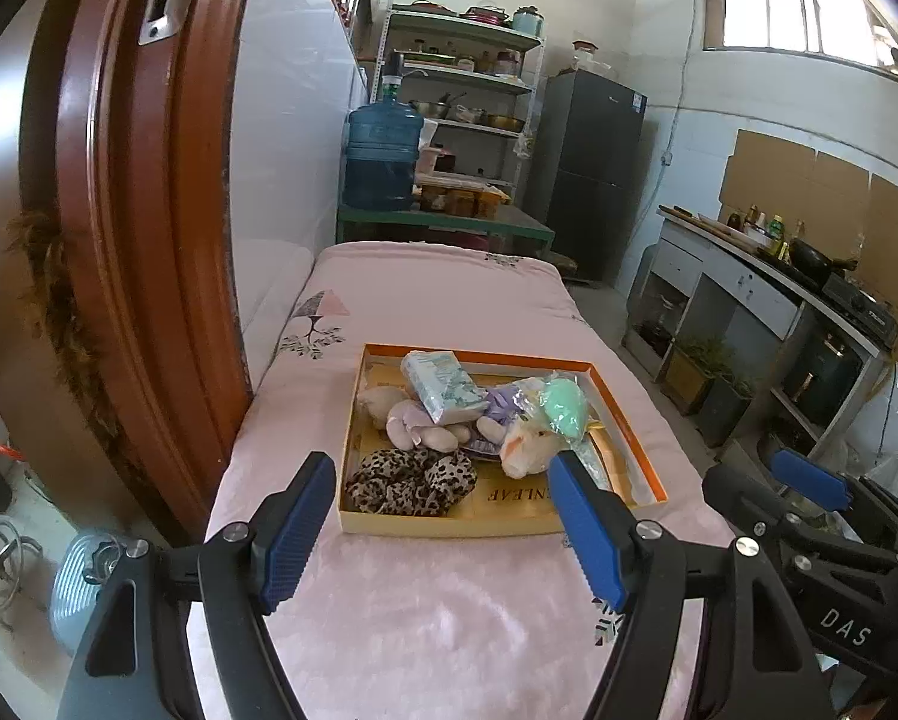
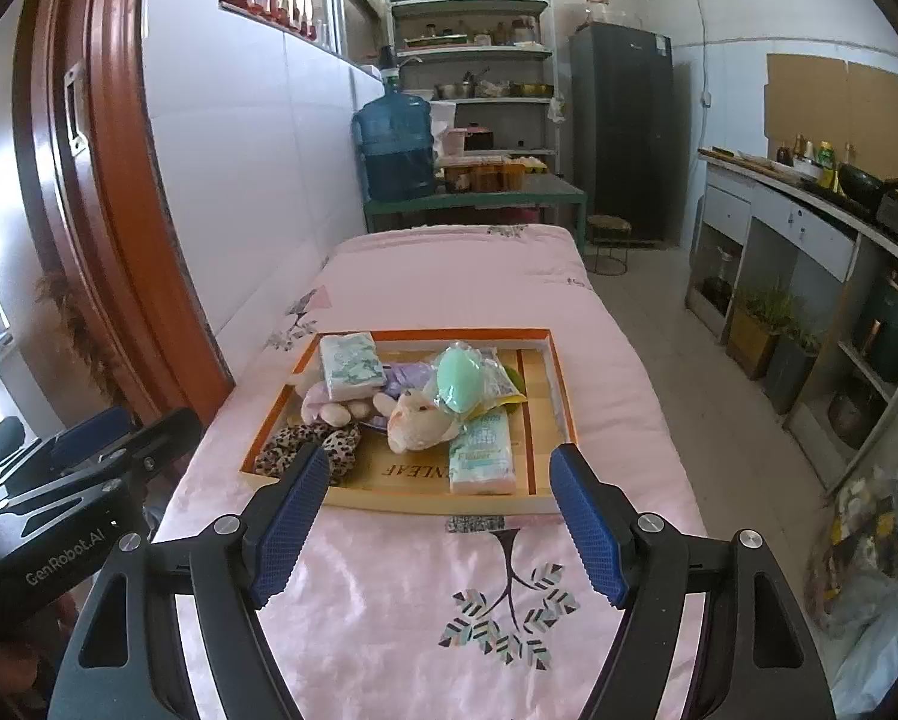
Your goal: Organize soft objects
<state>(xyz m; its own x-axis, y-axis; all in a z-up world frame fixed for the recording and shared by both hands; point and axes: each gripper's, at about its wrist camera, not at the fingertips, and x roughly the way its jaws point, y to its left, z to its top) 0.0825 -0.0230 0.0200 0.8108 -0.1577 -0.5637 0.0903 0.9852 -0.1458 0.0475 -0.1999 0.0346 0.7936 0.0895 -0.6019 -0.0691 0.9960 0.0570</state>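
Both grippers, left (image 1: 443, 531) and right (image 2: 440, 519), spread wide, empty, above pink blanket (image 2: 389, 600); tray (image 2: 544, 396) of soft toys just ahead.

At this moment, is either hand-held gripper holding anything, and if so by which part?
Nothing is held. The left hand-held gripper and the right hand-held gripper are both open above the pink cover, short of the box of soft items.

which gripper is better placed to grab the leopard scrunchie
Left, likely. The leopard scrunchie lies almost straight ahead of the open left gripper, while it sits off toward the left edge of the right gripper.
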